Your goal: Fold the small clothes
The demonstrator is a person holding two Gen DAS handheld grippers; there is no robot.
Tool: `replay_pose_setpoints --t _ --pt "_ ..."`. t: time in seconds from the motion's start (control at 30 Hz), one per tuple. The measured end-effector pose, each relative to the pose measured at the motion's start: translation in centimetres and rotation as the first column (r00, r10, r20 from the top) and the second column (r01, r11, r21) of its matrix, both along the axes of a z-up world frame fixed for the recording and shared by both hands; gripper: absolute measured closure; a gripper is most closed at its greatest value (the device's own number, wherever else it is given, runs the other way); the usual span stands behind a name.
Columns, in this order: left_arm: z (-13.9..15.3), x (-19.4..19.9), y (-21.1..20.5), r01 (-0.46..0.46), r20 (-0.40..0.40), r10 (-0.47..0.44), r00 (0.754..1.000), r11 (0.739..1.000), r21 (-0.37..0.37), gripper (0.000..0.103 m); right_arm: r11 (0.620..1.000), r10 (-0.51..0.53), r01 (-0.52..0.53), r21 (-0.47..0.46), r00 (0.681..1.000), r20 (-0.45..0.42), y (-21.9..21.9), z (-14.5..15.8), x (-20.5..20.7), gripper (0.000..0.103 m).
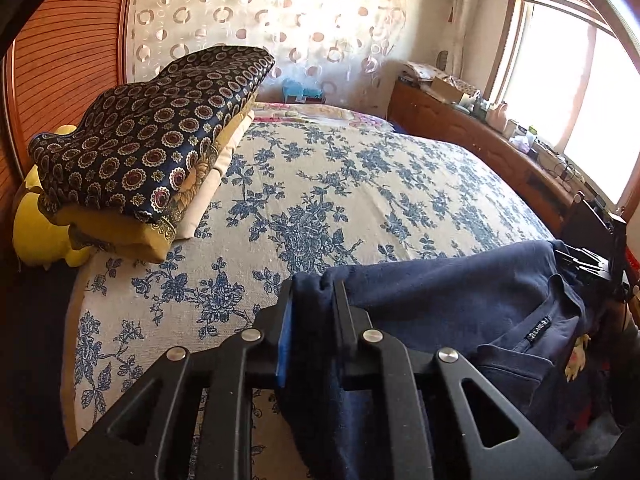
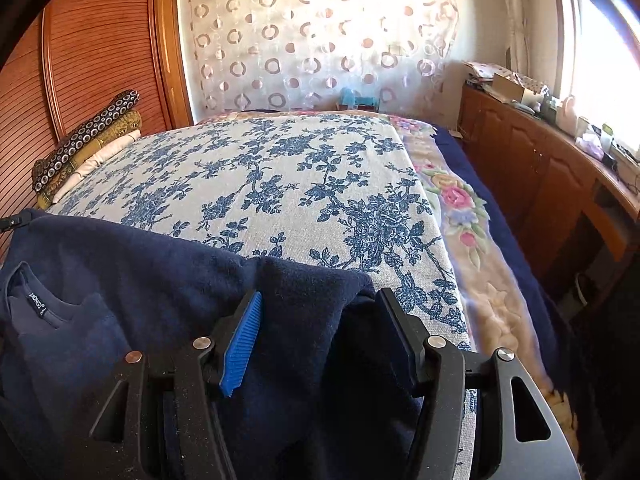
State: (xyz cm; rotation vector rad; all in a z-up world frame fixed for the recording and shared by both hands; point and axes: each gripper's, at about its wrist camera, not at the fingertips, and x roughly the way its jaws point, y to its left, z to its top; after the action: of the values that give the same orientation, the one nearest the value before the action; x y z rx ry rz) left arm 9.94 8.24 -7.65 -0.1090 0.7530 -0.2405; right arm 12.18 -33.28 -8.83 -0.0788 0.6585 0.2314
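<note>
Dark navy knit pullover with a collar label (image 1: 460, 312): suspended between the two tools over the near edge of the bed covered in a cream spread with blue flower print (image 1: 340, 184). Its top edge is stretched roughly level from one set of jaws to the other; the neck opening and label sag between them.

Left gripper (image 1: 314, 292): jaws nearly closed, a bunched fold of the pullover's edge pinched between the blue ribbed pad and the opposite black finger. Cloth drapes down below the jaws.

Right gripper (image 2: 320, 312): jaws stand visibly wider apart, yet a thick wad of the pullover (image 2: 200, 280) fills the gap and spills over the fingers. Judged to be gripping; pad contact on the far finger is hidden by cloth.

Reasoning on the hold: pinching two points of one edge keeps the garment spread flat and hanging, so it can be laid out squarely on the spread ahead of the jaws before folding. Judged an early step; no fold is made yet.

Ahead and left of the jaws, against the ribbed wooden headboard (image 1: 68, 64), sits a stack of folded bedding with a dark medallion-print cloth on top (image 1: 160, 132), well apart from the pullover. The spread directly ahead of the jaws is bare.
</note>
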Motion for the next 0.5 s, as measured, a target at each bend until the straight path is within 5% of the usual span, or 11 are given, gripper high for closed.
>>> replay_pose_setpoints --t 0.5 --pt "-2.0 1.4 -0.9 0.004 -0.074 0.003 0.997 0.995 0.101 0.053 1.000 0.004 -0.003 0.015 0.998 -0.063 -1.2 0.6 1.7 0.034"
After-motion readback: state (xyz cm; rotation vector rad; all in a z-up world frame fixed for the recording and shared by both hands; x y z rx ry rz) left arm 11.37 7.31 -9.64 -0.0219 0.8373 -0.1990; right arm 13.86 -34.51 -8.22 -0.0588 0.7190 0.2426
